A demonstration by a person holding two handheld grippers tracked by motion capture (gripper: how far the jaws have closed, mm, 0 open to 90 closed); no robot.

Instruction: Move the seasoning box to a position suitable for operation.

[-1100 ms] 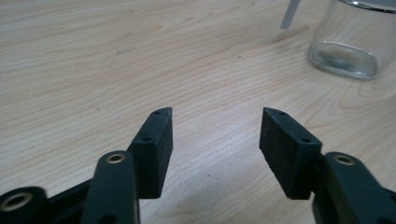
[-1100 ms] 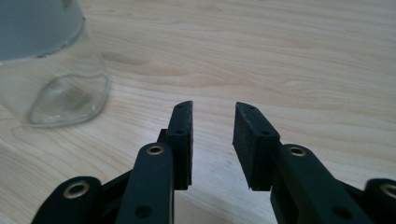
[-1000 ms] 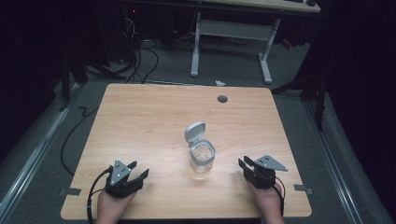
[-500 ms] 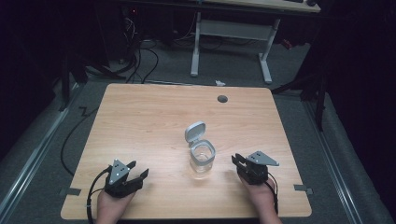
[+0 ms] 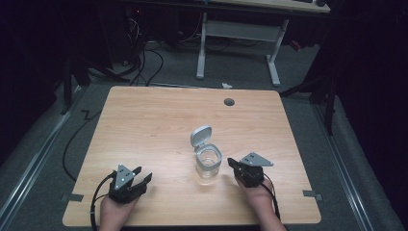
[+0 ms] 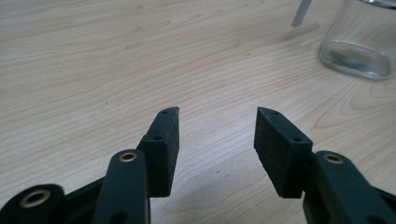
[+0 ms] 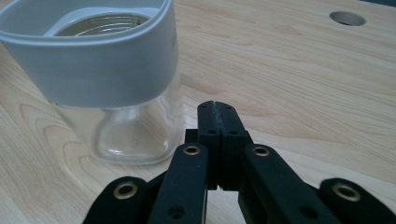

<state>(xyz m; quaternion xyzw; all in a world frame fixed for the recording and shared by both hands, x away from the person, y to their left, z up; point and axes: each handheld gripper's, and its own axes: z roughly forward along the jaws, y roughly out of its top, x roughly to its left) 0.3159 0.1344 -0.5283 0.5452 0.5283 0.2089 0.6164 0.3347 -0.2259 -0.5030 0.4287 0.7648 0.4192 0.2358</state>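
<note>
A clear glass jar point(image 5: 208, 164) with a grey collar and a flipped-up grey lid point(image 5: 200, 136) stands upright near the table's front middle. My right gripper point(image 5: 232, 164) sits just right of the jar, its jaws pressed together with nothing between them; in the right gripper view the jar point(image 7: 112, 79) looms close at the left of the gripper point(image 7: 218, 108). My left gripper point(image 5: 143, 174) rests at the front left, well apart from the jar. Its jaws stand open over bare wood, gripper point(image 6: 217, 114), with the jar's base point(image 6: 357, 46) at the upper right.
The wooden table point(image 5: 144, 125) has a round cable hole point(image 5: 229, 102) near its far edge. Beyond it stand a white desk frame point(image 5: 238, 33) and cables on the dark floor. Tape marks lie at the front corners.
My right gripper has slid left toward the jar and now sits close beside it. The left gripper and the jar have stayed put.
</note>
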